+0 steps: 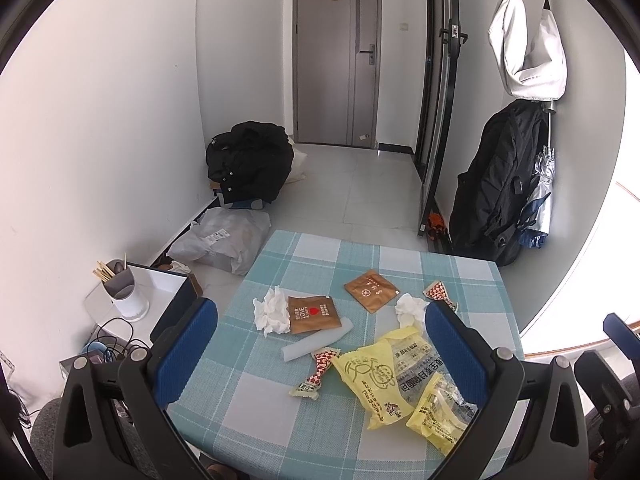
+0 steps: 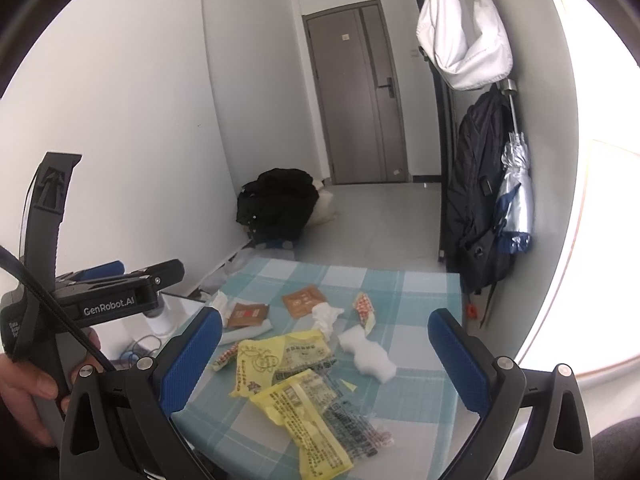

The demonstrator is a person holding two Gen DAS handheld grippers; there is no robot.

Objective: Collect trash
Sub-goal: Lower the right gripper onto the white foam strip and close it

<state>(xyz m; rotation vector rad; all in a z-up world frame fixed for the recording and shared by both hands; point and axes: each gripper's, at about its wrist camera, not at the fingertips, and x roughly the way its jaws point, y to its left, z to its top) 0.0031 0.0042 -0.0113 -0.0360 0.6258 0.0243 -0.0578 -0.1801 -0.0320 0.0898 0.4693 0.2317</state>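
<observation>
A small table [image 1: 280,420] covered in a blue-and-white checked cloth is seen, littered with trash. Two brown sachets [image 1: 314,314] [image 1: 371,290] are laid toward the far edge, each with a crumpled white tissue [image 1: 272,310] [image 1: 410,308] beside it. Yellow plastic wrappers [image 1: 384,376] are piled near the near right corner. A red-and-white checked candy wrapper [image 1: 318,372] is found mid-table, another [image 1: 438,292] by the far right edge. A white foam piece [image 2: 368,354] is spotted by the right edge, a translucent strip [image 1: 316,342] by the left sachet.

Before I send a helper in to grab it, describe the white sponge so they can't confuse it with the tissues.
On the blue-checked table, look right of the yellow wrappers. The white sponge lies flat there: a smooth block with wavy edges, unlike the crumpled tissue just behind it.
</observation>
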